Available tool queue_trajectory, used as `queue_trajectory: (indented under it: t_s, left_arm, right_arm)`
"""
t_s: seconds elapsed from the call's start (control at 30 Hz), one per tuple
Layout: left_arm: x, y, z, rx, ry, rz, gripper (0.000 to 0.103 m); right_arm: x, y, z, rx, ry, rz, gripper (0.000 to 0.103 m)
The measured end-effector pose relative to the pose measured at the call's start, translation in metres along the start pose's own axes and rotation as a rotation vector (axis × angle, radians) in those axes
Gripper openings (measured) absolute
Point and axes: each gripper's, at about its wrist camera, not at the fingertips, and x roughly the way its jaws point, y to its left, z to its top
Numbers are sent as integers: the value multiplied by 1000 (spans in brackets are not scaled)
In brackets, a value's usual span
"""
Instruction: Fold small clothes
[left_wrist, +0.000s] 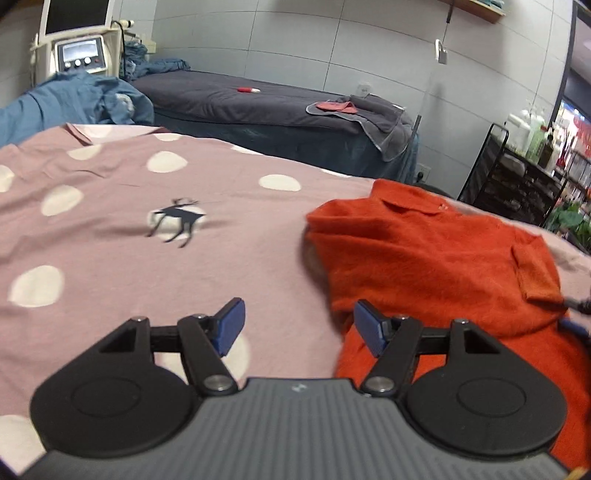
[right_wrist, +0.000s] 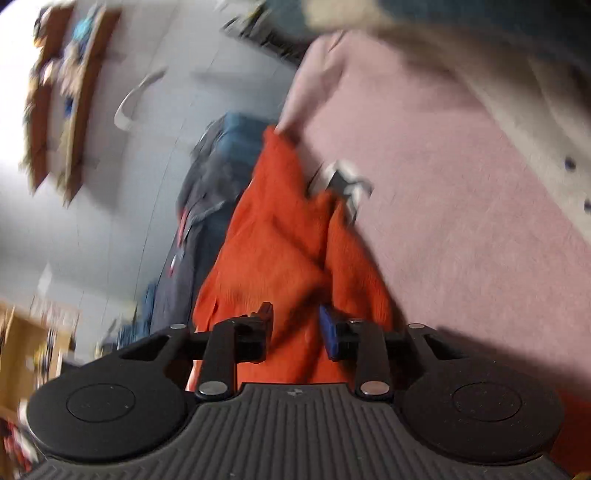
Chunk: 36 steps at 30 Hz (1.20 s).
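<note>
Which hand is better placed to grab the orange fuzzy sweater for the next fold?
Probably right: the right gripper has open fingers directly over the orange fuzzy sweater. The left gripper straddles its edge.

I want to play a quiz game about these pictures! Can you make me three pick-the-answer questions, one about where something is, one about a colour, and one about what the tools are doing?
1. Where does the orange sweater lie?
A. on the pink spotted sheet
B. on the dark grey bed
C. on the black shelf

2. What colour is the deer on the sheet?
A. white
B. dark
C. orange

3. How does the left tool stand?
A. shut on the sweater
B. shut on the sheet
C. open, holding nothing

Answers: 1 A, the pink spotted sheet shows all around the sweater. 2 B, the deer is a dark shape on a white spot. 3 C, its blue pads stand apart with only bare sheet between them.
</note>
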Motion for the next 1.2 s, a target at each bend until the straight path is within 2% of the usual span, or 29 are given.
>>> queue_trajectory:
  t_s: [0.07,0.17,0.23,0.33,0.4,0.5,0.57,0.6,0.63,0.67,0.73,0.77,0.9,0.93,0.97,1.07,1.1,1.13,1.2]
  left_arm:
    - [17,7,12,-92,-12,-45,65]
    - [48,30,34,-264,19,-124,65]
    - [69,37,51,-312,58,-127,64]
    - [100,35,74,-277,109,-56,62]
    - [120,30,87,-243,128,-37,60]
    - [151,22,101,-221,194,-37,53]
    - [166,16,104,-228,226,-76,49]
    - [175,14,105,-242,251,-102,24]
    - [183,11,106,-247,277,-98,4]
    - [190,7,107,-221,293,-69,4]
    - [197,0,114,-131,266,7,3]
    - [195,0,120,-106,236,53,3]
    - [194,24,160,-118,65,264,0]
    - [196,29,168,-92,34,318,0]
    - [200,33,174,-65,35,335,0]
    - [204,39,176,-62,103,268,9]
    - [202,36,171,-40,113,241,23]
    - [199,33,165,-18,130,219,47]
    - [187,28,149,-6,152,185,66]
  right_arm:
    - [-13,-1,-15,-52,38,58,64]
    - [-21,0,-19,-129,90,93,68]
    - [-23,-1,-21,-180,115,97,68]
    - [1,1,-13,-216,158,95,68]
    - [7,-2,-11,-228,164,81,68]
    - [5,-3,-11,-241,165,78,66]
    - [3,-4,-10,-246,170,77,64]
    - [3,-4,-10,-252,171,75,64]
    - [3,-5,-10,-257,173,73,64]
    - [3,-5,-10,-262,174,72,64]
    - [2,-5,-10,-273,175,70,62]
    - [2,-5,-9,-280,176,70,61]
    - [1,-5,-10,-321,178,59,58]
    - [2,-4,-10,-329,178,54,58]
    - [2,-4,-10,-336,179,51,57]
    - [3,-1,-10,-368,177,42,58]
    - [3,0,-11,-383,176,38,58]
    - [3,2,-11,-398,176,32,58]
    - [3,9,-11,-444,161,14,58]
